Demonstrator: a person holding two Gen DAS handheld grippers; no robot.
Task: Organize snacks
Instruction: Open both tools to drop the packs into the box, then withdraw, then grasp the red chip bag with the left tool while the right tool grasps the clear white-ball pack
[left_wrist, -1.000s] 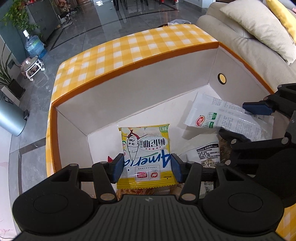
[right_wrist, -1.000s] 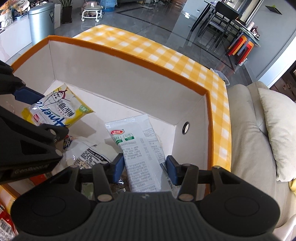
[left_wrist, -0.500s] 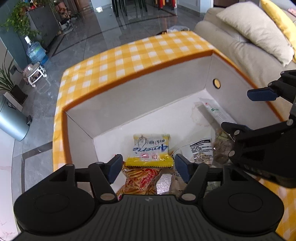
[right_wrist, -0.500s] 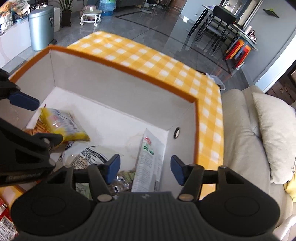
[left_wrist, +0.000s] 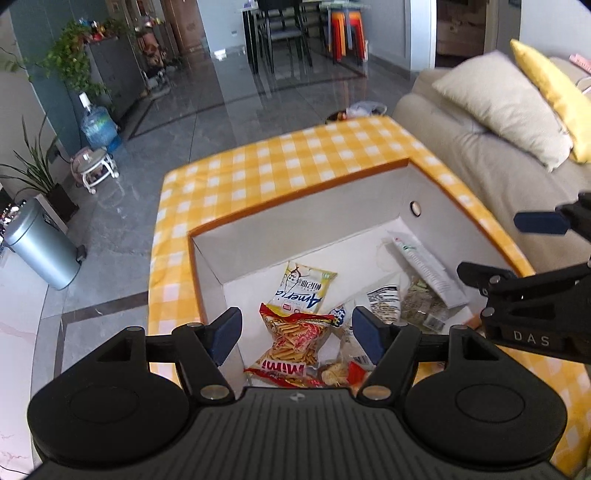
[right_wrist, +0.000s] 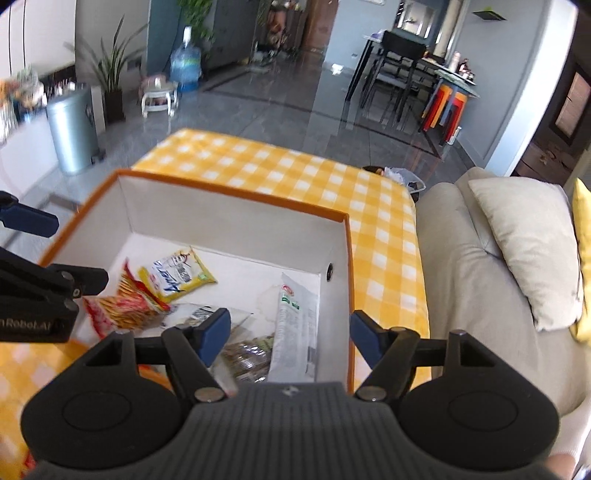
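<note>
Left gripper: jaws spread wide, nothing between the blue pads, hovering above the 6 o'clock edge of the storage box. Right gripper: jaws likewise apart and empty, above the box's right-hand wall.

Directly below the left gripper, in left wrist view: red snack bag, lying flat on the box floor, long axis running 12 to 6 o'clock, printed name toward 6 o'clock. Touching its 12 o'clock end and partly overlapping: yellow snack packet, long axis tilted toward 1 o'clock. At 3 o'clock of these, clear packets in a loose pile, contents hard to make out. Against the right-hand wall: white packet, propped on edge, long axis from 11 to 5 o'clock, red logo at the far end.

Handling, judged from appearance: all items light, soft, air-filled film pouches; surfaces probably slick; contents of the red bag brittle, so low clamping force advised. Best hold: crimped seam at either short end, across the narrow width; avoid the puffed centre.

Beyond the box: yellow checked cloth, beige sofa at 3 o'clock.
</note>
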